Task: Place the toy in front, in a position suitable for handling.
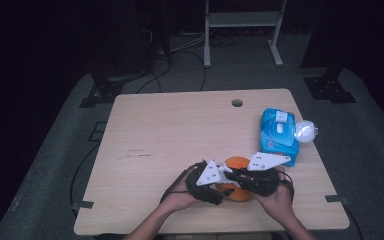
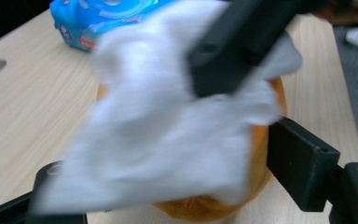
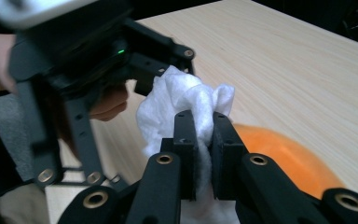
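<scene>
An orange [image 1: 237,163] lies near the table's front edge between the two grippers. My left gripper [image 1: 224,192] has its jaws on either side of the orange [image 2: 261,156]; one pad [image 2: 298,168] presses its side, while the other jaw is partly under a white wipe [image 2: 168,130]. My right gripper [image 3: 204,126] is shut on that crumpled wipe [image 3: 182,93] and holds it on top of the orange [image 3: 284,154]. In the high view the right gripper [image 1: 231,175] reaches in from the right. The wipe is blurred in the left gripper view.
A blue pack of wipes [image 1: 278,136] lies at the table's right edge with a white round object [image 1: 305,131] beside it. A cable hole [image 1: 237,103] sits near the far edge. A person's hands [image 1: 275,200] hold both grippers at the front.
</scene>
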Tool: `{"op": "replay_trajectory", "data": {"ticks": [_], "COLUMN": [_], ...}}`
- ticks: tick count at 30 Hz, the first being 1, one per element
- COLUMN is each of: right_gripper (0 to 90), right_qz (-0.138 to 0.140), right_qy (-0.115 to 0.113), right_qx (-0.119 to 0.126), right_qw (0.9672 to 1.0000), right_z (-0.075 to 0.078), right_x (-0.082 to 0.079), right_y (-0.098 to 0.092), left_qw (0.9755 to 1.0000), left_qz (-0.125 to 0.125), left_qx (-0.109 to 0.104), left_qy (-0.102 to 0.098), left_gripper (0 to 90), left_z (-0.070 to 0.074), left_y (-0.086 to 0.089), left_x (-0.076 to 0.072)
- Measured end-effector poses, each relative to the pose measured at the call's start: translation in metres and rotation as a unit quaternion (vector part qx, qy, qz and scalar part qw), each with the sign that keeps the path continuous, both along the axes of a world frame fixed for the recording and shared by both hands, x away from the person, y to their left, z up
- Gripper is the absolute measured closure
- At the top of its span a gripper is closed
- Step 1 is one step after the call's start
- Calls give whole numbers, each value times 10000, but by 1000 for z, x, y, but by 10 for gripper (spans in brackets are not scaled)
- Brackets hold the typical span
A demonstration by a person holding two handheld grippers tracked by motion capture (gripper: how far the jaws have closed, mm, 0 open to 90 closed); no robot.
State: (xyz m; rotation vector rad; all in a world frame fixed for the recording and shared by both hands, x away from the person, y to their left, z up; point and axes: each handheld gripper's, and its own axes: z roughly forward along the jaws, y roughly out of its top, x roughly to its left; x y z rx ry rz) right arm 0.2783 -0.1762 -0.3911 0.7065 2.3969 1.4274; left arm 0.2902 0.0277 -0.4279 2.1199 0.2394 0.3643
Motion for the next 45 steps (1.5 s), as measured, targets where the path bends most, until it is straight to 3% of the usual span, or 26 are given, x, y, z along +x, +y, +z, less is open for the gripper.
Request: {"op": "replay_trajectory", "data": {"ticks": [5, 8, 9, 11, 12, 16, 19, 22, 27, 31, 33, 35, 36, 40, 45], "right_gripper": [815, 816, 816, 816, 816, 815, 815, 816, 815, 815, 816, 816, 816, 815, 814], "right_qz": [-380, -454, -461, -399, -368, -197, -4, 36, -300, -548, -531, -528, -490, -400, -394], "right_qy": [32, 168, 177, 175, 188, 99, 88, -38, -7, 185, 222, 131, 144, 166, 206], "right_qx": [83, 134, 117, 117, 107, -4, -76, -277, -142, -57, -57, -167, -158, -122, -144], "right_qw": [9992, 9987, 9987, 9990, 9991, 9998, 9999, 9996, 9995, 9983, 9983, 9984, 9986, 9990, 9989], "right_z": [2, -3, -3, -4, -4, -2, -1, -2, 0, -4, -6, -6, -6, -9, -8], "right_x": [9, 13, 13, 11, 9, 4, -2, -5, 5, 11, 11, 9, 8, 6, 8], "right_y": [-22, -33, -33, -31, -29, -16, -1, 7, -15, -36, -36, -31, -27, -18, -22], "left_qw": [10000, 9980, 9939, 9865, 9843, 9894, 9962, 9991, 9993, 9989, 9976, 9941, 9931, 9932, 9966], "left_qz": [-50, -21, 16, 155, 195, 215, 30, -75, -121, -154, -166, -81, -58, 8, -144], "left_qx": [-44, -335, -607, -879, -928, -777, -472, -197, -118, -123, -223, -513, -565, -545, -318], "left_qy": [65, 539, 920, 1371, 1488, 1208, 731, 359, 347, 427, 631, 953, 1023, 1031, 746], "left_gripper": [267, 181, 152, 117, 132, 253, 284, 296, 305, 296, 256, 191, 171, 182, 273], "left_z": [-3, -4, -4, -5, -5, -5, -2, -2, -5, -8, -7, -7, -7, -9, -12], "left_y": [3, 5, 7, 9, 10, 9, 3, 0, 5, 8, 9, 10, 9, 9, 14], "left_x": [3, 8, 13, 18, 20, 16, 7, 1, 3, 5, 8, 12, 13, 13, 14]}}
